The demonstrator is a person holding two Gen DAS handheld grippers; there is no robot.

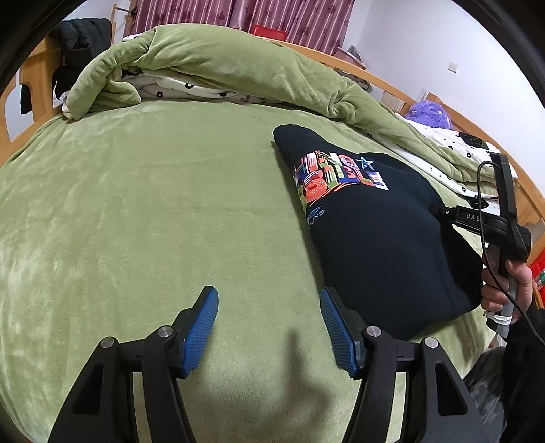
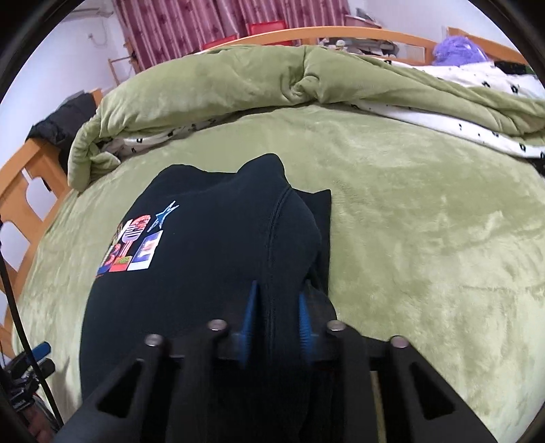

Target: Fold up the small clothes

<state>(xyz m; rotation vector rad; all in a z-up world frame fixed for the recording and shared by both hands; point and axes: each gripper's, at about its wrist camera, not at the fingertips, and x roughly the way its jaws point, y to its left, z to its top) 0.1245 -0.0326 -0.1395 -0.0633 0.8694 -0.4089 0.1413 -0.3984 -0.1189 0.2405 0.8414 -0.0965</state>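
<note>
We are pinching a soft, thick fold of the dark sweatshirt [image 2: 211, 259] lying on the green bedspread [image 2: 425, 238] in our right gripper [image 2: 277, 306] (it looks floppy, light), while our left gripper [image 1: 269, 329] is hanging wide open, empty, just beside its hem.

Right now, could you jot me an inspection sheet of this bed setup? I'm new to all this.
Surface: green plush bedspread, wrinkled.
Job's things: black sweatshirt with a colourful print, partly folded, lying on the bedspread.
Clutter: rolled green quilt along the far side; purple fluffy item.
Grippers: left gripper open above bare bedspread; right gripper shut on sweatshirt fabric.
Cables: black cable looping off the right tool.
Surroundings: wooden bed frame, maroon curtains, dark jacket.
</note>
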